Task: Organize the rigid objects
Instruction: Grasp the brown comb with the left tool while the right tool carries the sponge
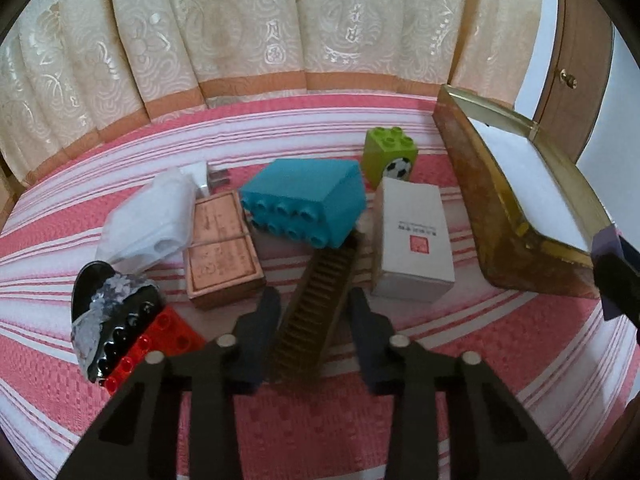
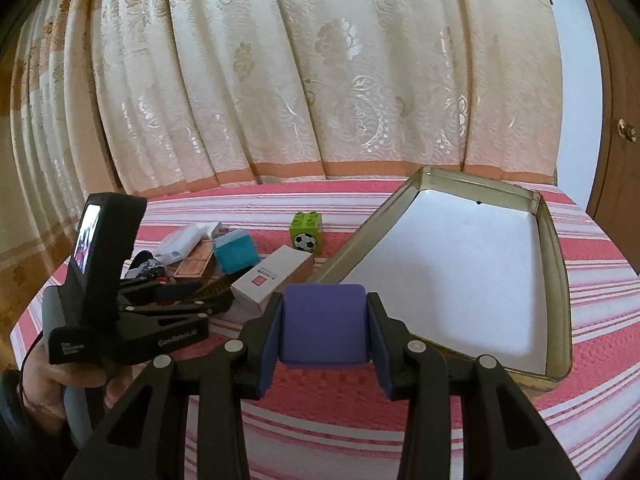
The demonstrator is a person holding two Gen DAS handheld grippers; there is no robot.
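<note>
My right gripper is shut on a purple block, held above the bedspread just before the near left corner of the open metal tin, whose inside is white. My left gripper is open, its fingers on either side of a brown ribbed comb-like bar that lies on the cloth. Beyond it lie a teal brick, a white carton, a green football brick, a copper-coloured box, a red brick and a black shiny object.
A white plastic bag and a white plug lie at the pile's left. The tin stands right of the pile. Cream curtains hang behind the pink striped bedspread. A wooden door is at the right.
</note>
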